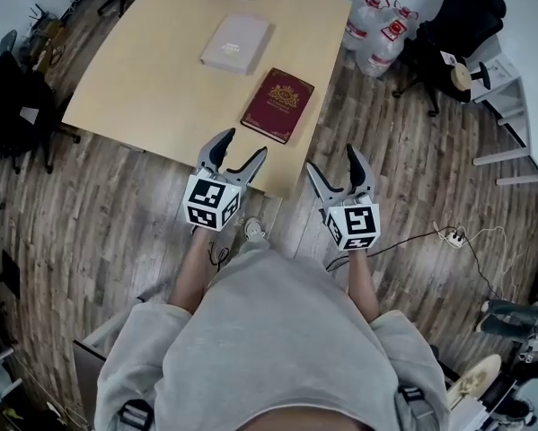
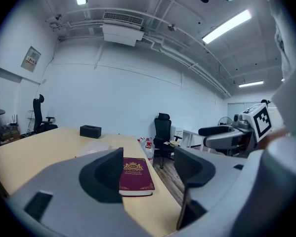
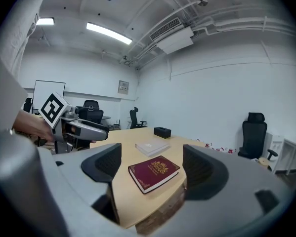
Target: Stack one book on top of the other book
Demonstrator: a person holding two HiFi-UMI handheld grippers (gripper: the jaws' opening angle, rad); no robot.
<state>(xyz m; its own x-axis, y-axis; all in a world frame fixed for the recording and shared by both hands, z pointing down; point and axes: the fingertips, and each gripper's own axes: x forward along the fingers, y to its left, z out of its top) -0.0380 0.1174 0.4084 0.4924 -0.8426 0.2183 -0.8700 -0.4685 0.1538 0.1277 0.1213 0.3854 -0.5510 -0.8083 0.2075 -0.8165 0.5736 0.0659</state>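
Nothing is stacked yet: the left gripper (image 1: 245,144) and right gripper (image 1: 332,158) are hovering with jaws apart and empty, the maroon book (image 1: 278,105) lying just ahead, the pale book (image 1: 236,43) beyond it.

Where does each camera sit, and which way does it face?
Head view: on the person's head, looking steeply down at the table; torso, forearms, left gripper, right gripper show.
Left gripper view: on that gripper, facing across the table at the maroon book; own open jaws, right gripper show.
Right gripper view: on that gripper, facing likewise; own open jaws, left gripper show.
Shared: all show the maroon book.
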